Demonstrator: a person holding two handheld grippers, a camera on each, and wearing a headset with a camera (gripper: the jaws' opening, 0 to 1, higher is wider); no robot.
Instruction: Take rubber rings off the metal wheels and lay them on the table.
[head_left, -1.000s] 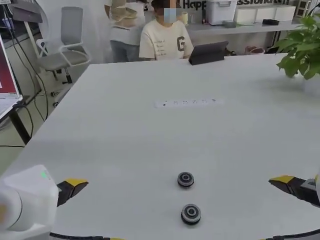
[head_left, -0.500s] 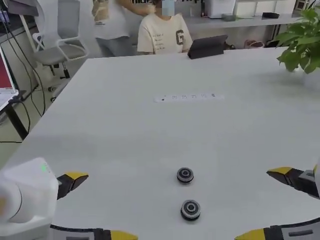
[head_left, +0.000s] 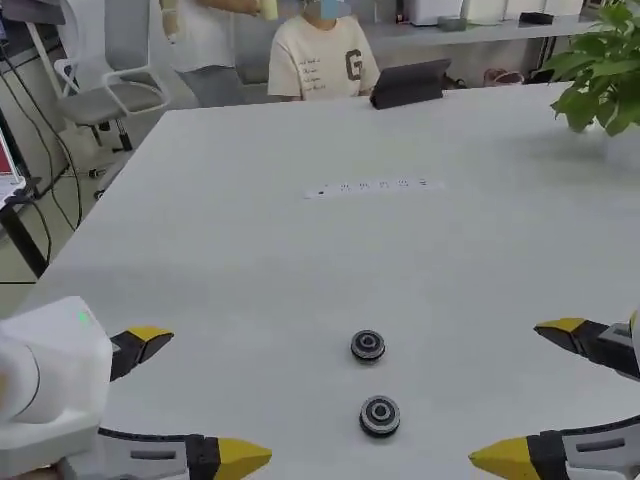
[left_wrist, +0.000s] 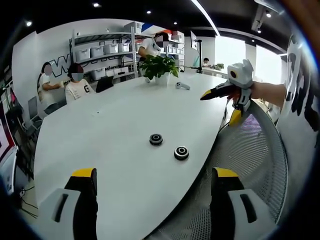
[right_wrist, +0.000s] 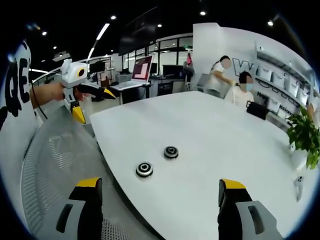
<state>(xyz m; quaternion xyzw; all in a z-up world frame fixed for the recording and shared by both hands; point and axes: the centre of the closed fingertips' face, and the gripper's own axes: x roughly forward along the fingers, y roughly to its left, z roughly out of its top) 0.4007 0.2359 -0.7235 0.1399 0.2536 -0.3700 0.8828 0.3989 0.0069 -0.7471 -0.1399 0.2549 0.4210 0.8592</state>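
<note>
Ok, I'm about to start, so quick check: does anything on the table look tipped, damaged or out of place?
Nothing stands out. The near wheel and far wheel lie flat on the table, apart from each other. The left gripper and right gripper are open, holding nothing, clear of both.

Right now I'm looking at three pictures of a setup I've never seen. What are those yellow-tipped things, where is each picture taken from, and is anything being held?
No robot: a person holds a tool in each hand, the left hand-held gripper and the right hand-held gripper, each with two yellow-tipped jaws. The rectangular picture comes from a headset camera looking down; each round picture comes from a camera riding on one of them. On the white table lie a nearer wheel and a farther wheel, small and dark-rimmed. Both tools are open, holding nothing.
</note>
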